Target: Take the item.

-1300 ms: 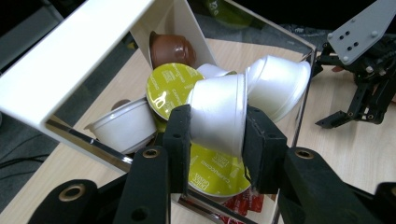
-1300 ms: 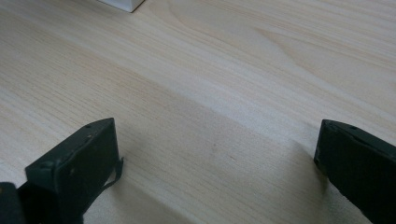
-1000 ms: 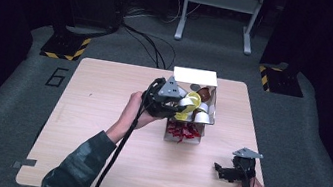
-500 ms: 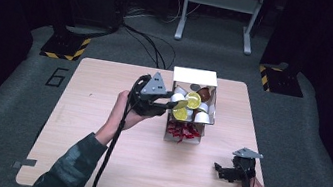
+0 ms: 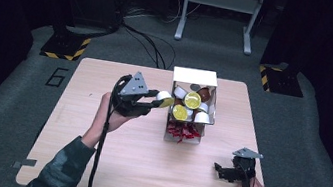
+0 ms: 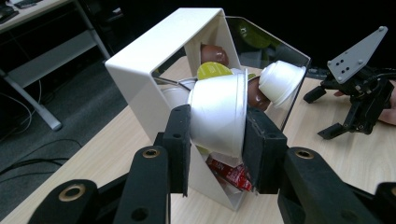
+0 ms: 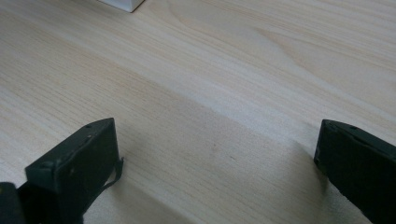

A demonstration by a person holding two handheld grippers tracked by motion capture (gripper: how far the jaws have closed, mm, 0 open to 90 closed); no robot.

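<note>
Risk of tipping the white capsule holder point(image 5: 195, 78) on the worktop point(image 5: 142, 170) if swung back carelessly. Left gripper point(image 5: 155, 101) fingers clamped on white coffee capsule point(image 6: 218, 112), held just left of holder; smooth tapered wall, could squirt out. Right gripper point(image 5: 223, 172) fingers spread wide, idle near front edge.

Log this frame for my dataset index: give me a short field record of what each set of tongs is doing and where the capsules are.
left tongs: shut on a white capsule, held in the air just left of the box
right tongs: open, holding nothing, low over the table near its front right corner
box: white, open, on the table
box contents: yellow, brown and white capsules; red sachets at its front
</note>
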